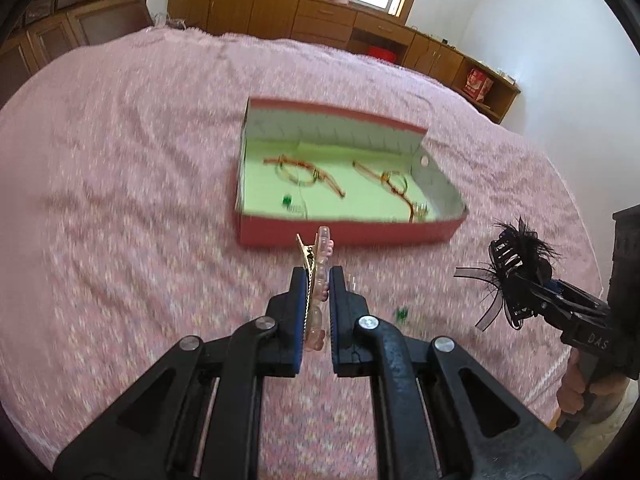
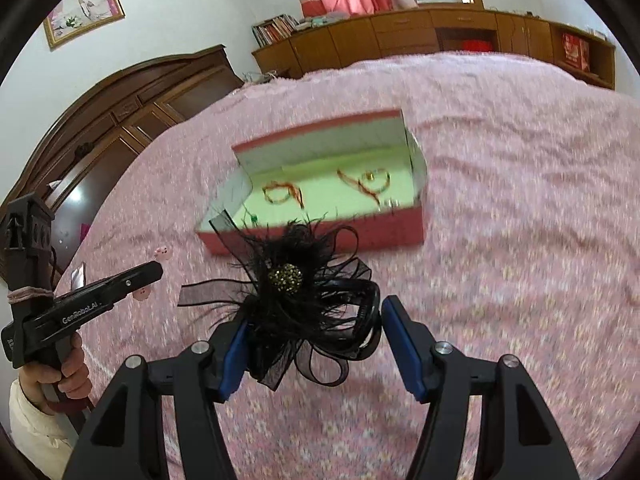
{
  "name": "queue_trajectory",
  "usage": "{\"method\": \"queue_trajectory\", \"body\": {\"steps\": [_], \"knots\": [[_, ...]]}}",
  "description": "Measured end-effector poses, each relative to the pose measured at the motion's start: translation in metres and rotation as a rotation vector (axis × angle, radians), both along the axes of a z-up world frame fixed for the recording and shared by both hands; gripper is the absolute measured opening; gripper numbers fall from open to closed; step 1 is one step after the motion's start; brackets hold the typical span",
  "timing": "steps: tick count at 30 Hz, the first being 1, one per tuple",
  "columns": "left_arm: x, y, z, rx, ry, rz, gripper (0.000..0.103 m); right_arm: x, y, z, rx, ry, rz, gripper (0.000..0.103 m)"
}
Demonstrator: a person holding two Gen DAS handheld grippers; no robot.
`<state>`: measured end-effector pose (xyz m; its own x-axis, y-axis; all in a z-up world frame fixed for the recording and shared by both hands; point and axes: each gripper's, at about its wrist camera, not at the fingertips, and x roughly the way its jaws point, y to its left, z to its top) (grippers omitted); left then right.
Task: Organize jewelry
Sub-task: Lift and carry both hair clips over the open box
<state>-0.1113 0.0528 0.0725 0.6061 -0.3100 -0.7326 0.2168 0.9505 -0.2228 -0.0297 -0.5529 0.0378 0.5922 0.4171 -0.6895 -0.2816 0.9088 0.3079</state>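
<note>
A red box (image 1: 344,236) with a pale green floor lies open on the pink bedspread; it also shows in the right wrist view (image 2: 320,236). Two red cord bracelets (image 1: 304,172) (image 1: 392,184) and a small green bead (image 1: 286,200) lie inside. My left gripper (image 1: 318,276) is shut on a pink beaded hair clip (image 1: 322,256), held above the bed just short of the box. My right gripper (image 2: 312,316) is shut on a black feathered hair clip (image 2: 304,292), held in front of the box; it shows at the right of the left wrist view (image 1: 516,272).
The pink bedspread (image 1: 120,200) covers the whole work area. A small green bead (image 1: 401,313) lies on it right of my left gripper. A dark wooden headboard (image 2: 120,112) and low wooden cabinets (image 1: 320,16) stand beyond the bed.
</note>
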Motion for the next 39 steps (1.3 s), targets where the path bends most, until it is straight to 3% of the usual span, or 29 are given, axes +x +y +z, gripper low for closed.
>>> {"method": "queue_trajectory", "body": {"steps": [7, 13, 27, 34, 39], "knots": [[0.037, -0.010, 0.011, 0.003, -0.032, -0.001, 0.002, 0.034, 0.010, 0.019, -0.016, -0.057, 0.007, 0.065], [0.069, -0.018, 0.003, -0.001, -0.020, -0.003, 0.002, 0.068, 0.018, 0.021, -0.016, -0.074, -0.004, 0.065], [0.117, -0.027, -0.051, 0.039, 0.080, 0.008, 0.002, 0.134, 0.016, -0.030, -0.128, 0.003, -0.059, 0.065], [0.117, -0.022, -0.068, 0.128, 0.108, 0.020, 0.003, 0.137, 0.018, -0.051, -0.123, 0.055, -0.059, 0.065], [0.111, -0.010, -0.069, 0.151, 0.123, 0.010, 0.004, 0.126, 0.022, -0.053, -0.115, 0.081, -0.076, 0.065]]}}
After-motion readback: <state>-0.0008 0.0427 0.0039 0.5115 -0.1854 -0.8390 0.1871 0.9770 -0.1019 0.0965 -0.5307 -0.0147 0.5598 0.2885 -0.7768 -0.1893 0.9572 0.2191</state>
